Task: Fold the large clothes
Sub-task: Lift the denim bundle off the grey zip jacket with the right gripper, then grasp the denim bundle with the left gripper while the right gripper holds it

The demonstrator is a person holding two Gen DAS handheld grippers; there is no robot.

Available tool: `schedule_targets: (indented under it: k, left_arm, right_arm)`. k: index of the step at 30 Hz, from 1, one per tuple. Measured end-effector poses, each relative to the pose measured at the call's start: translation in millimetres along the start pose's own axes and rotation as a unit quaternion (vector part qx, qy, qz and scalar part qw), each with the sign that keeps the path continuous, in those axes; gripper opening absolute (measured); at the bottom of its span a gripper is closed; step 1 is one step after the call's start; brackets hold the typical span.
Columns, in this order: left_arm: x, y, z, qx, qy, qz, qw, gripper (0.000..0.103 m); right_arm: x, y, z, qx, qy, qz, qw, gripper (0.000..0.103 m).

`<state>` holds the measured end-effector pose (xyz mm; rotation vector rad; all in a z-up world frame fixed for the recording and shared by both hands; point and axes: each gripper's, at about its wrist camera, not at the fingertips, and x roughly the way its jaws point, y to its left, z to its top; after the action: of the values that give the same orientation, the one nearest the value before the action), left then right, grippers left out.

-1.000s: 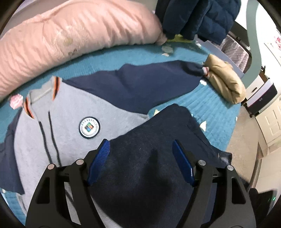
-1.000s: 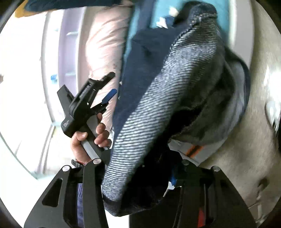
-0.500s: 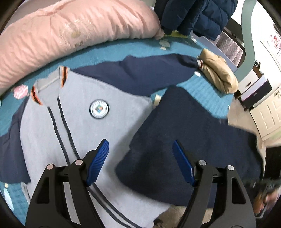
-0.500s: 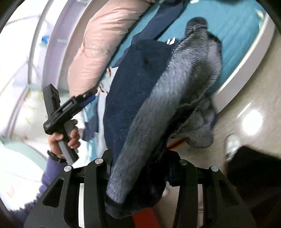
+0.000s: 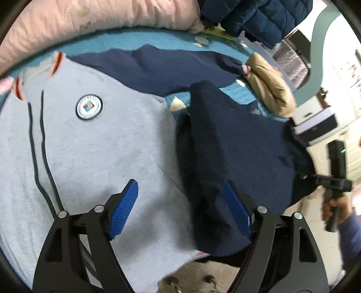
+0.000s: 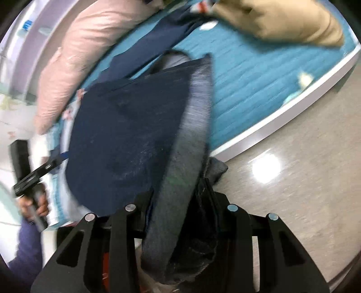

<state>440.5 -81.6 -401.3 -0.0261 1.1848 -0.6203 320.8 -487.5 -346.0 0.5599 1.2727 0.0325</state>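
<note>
A grey jacket with navy sleeves and a round badge lies spread on the teal bed. Its far sleeve lies stretched out. The near navy sleeve lies across the jacket's right side toward the bed edge. My left gripper is open and empty above the jacket's front. My right gripper is shut on the near sleeve's ribbed cuff, held over the bed's edge; its fingers are hidden by cloth. It also shows in the left wrist view.
A long pink pillow lies along the far side of the bed. A folded tan garment sits at the bed's far right corner. A dark blue puffy coat hangs beyond. The white bed frame borders a shiny beige floor.
My right gripper has pulled the navy sleeve off the jacket's front toward the bed edge. The left gripper stays open, now over bare grey cloth.
</note>
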Motion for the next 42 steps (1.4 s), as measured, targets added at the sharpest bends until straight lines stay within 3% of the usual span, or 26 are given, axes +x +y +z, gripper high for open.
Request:
schedule_targets:
  k: [2,6,11,16,19,26,29,31,34,38,42]
  left_arm:
    - [6.7,-10.7,2.6,0.001,-0.008,0.019,0.9998,0.079]
    - [24.7,-22.1,-1.6,-0.048,-0.003,0.025,0.9985,0.079]
    - [23.3,-26.8,-16.9,-0.108,-0.047,0.027,0.9927,0.083]
    - [7.2,-48.3,-21.8,-0.067,-0.1,0.064,0.9906,0.083]
    - [0.9,-58.1,-18.4,-0.06,-0.116,0.065,0.9893,0.083]
    - [9.8,-64.0,-13.3,-0.061,-0.102,0.063,0.9908,0.084]
    - [17.5,-57.8,-14.1,-0.081,-0.092,0.044,0.9915,0.086]
    - [28.0,-45.8,-14.8,-0.122,-0.075,-0.002,0.9897,0.088]
    - [45.1,-31.4,-17.5,-0.169,-0.055,-0.039,0.9833,0.088]
    - [61.7,-22.2,-18.1,-0.193,-0.042,-0.059,0.9785,0.091]
    - [70.3,-16.5,-16.8,-0.19,-0.041,-0.062,0.9789,0.099]
  right_arm:
    - [0.4,-1.0,12.7,-0.01,-0.005,-0.022,1.0,0.035]
    - [22.0,7.4,15.6,-0.022,0.004,-0.052,0.998,0.035]
    - [40.3,1.9,8.9,-0.02,0.013,-0.062,0.998,0.035]
    - [45.7,15.7,8.7,-0.032,0.014,-0.072,0.997,0.036]
    - [51.1,15.8,4.5,-0.035,0.012,-0.082,0.996,0.036]
    - [53.0,15.8,2.7,-0.03,0.006,-0.086,0.996,0.037]
    - [53.5,14.4,2.0,-0.029,0.006,-0.084,0.996,0.037]
    - [53.1,13.4,0.7,-0.028,0.005,-0.082,0.996,0.037]
    - [53.9,11.9,0.2,-0.027,0.004,-0.08,0.996,0.038]
    - [54.9,11.0,-0.2,-0.028,0.004,-0.078,0.997,0.038]
    - [54.7,9.3,-3.5,-0.026,0.001,-0.075,0.997,0.038]
